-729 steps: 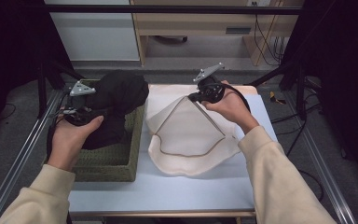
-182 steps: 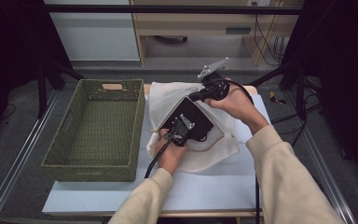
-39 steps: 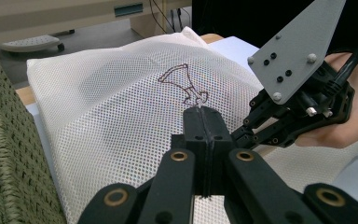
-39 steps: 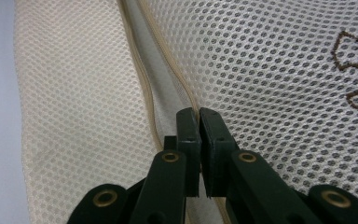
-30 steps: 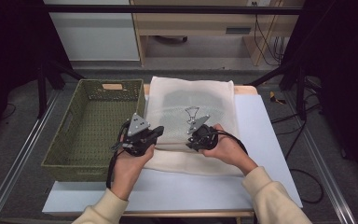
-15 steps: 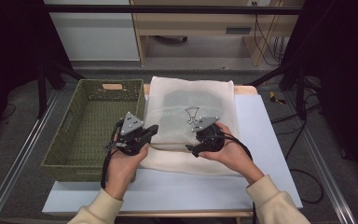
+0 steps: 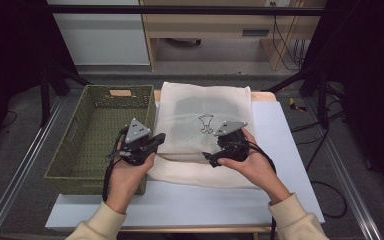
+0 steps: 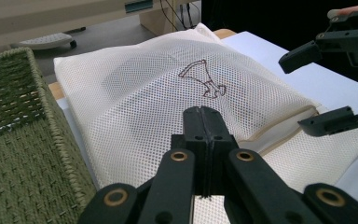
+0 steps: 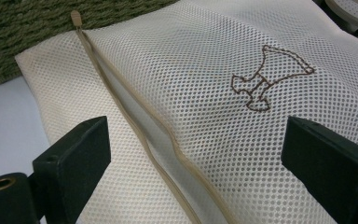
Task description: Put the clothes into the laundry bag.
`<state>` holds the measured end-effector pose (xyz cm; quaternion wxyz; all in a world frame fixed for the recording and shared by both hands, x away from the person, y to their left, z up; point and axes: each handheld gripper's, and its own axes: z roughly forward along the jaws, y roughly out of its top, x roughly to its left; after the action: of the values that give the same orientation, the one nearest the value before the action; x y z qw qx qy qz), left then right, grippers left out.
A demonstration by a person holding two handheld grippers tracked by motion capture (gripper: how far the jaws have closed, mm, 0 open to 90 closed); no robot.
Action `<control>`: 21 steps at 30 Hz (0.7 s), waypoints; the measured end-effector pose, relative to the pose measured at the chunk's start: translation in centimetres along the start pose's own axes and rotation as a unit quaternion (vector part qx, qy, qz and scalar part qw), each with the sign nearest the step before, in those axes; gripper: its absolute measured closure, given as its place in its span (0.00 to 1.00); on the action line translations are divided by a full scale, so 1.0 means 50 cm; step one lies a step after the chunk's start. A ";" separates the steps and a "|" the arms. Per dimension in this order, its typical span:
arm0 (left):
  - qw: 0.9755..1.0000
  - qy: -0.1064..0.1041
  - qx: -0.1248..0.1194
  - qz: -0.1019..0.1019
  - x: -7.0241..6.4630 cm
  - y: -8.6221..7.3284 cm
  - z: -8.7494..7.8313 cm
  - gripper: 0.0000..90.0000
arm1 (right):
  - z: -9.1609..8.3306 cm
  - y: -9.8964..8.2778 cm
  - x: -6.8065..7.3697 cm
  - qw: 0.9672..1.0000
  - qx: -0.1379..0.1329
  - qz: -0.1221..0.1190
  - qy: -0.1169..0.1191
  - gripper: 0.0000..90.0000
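A white mesh bag (image 7: 205,117) with a brown stitched emblem (image 7: 206,123) lies flat on the table, and a dark shape shows faintly through the mesh. Its tan zipper (image 9: 135,126) runs along the near side, with the pull (image 9: 76,17) at the end by the basket. My right gripper (image 7: 211,156) hovers just above the zipper. Its jaws have just been opening and now stand wide, with nothing pressed between them. My left gripper (image 7: 161,137) is shut on nothing at the bag's left edge, its tip (image 8: 204,114) pointing across the mesh.
A green woven basket (image 7: 80,150) stands to the left of the bag, touching its edge. Bare white tabletop (image 7: 280,130) lies to the right of the bag and in front of it. A metal frame rail (image 7: 25,170) runs along the left side.
My right gripper's jaws have spread wide and the hand has lifted slightly off the bag. The left gripper stays shut at about the same place.
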<state>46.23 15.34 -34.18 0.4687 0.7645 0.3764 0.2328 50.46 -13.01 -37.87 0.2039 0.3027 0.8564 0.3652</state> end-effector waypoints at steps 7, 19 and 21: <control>1.000 0.007 -0.004 0.004 0.010 0.007 -0.022 0.98 | -0.017 -0.007 -0.006 1.000 -0.004 0.010 -0.016 0.08; 0.999 0.052 -0.009 -0.008 0.057 0.005 -0.078 0.40 | -0.097 -0.024 -0.037 0.996 -0.039 0.046 -0.058 0.07; 0.998 0.056 -0.008 -0.014 0.065 -0.001 -0.088 0.35 | -0.106 -0.031 -0.045 0.996 -0.045 0.053 -0.064 0.07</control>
<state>45.07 20.32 -32.21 0.4559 0.7412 0.4113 0.2713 48.51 -18.03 -35.29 0.2523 0.3609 0.8071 0.3932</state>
